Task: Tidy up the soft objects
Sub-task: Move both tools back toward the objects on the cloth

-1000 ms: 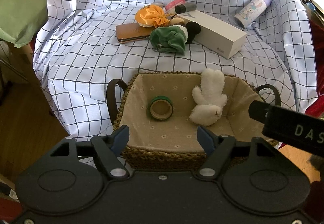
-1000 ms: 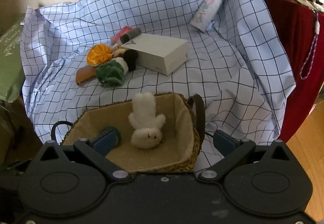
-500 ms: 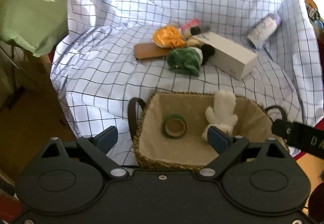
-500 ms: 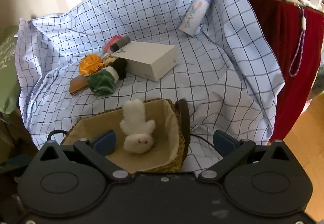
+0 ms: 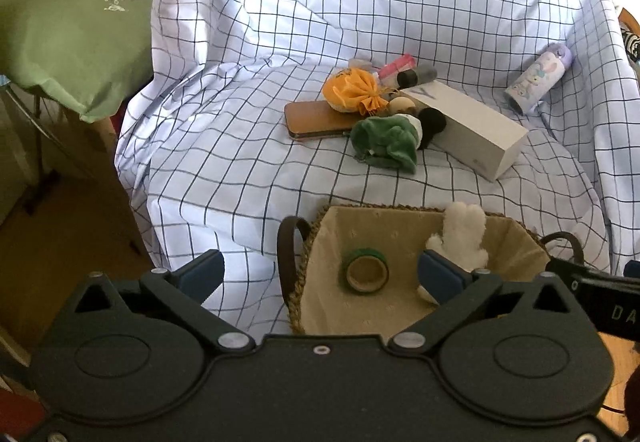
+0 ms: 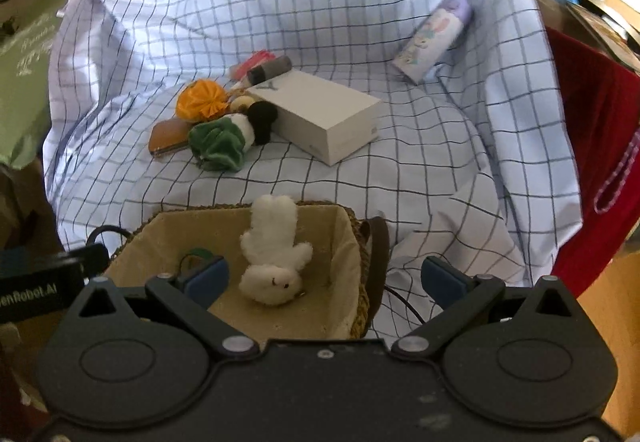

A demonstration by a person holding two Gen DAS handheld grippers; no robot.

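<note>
A woven basket [image 5: 384, 207] with a beige lining stands on the checked cloth at the near edge. Inside it lie a white plush toy [image 5: 460, 238] and a green tape roll [image 5: 367, 271]. Farther back, a green plush [image 5: 384, 142], an orange fabric bundle [image 5: 352, 92] and a black pom-pom [image 5: 432, 120] lie together. My left gripper [image 5: 320, 276] hovers over the basket's left handle; its jaws are opening and hold nothing. My right gripper [image 6: 326, 278] stands open above the basket's [image 6: 360, 242] right side, empty, the white plush toy [image 6: 272, 254] below it. The green plush [image 6: 216, 142] lies beyond.
A white box [image 5: 472, 130], a brown case [image 5: 316, 118], a pastel bottle [image 5: 538, 78] and small tubes [image 5: 416, 74] lie on the cloth. A green cushion [image 5: 76, 26] sits at the left, red fabric [image 6: 592, 146] at the right. Wooden floor lies below the cloth's left edge.
My left gripper's jaws have spread from half-shut to wide, and its view has drawn back and to the left of the basket. The right view has shifted slightly.
</note>
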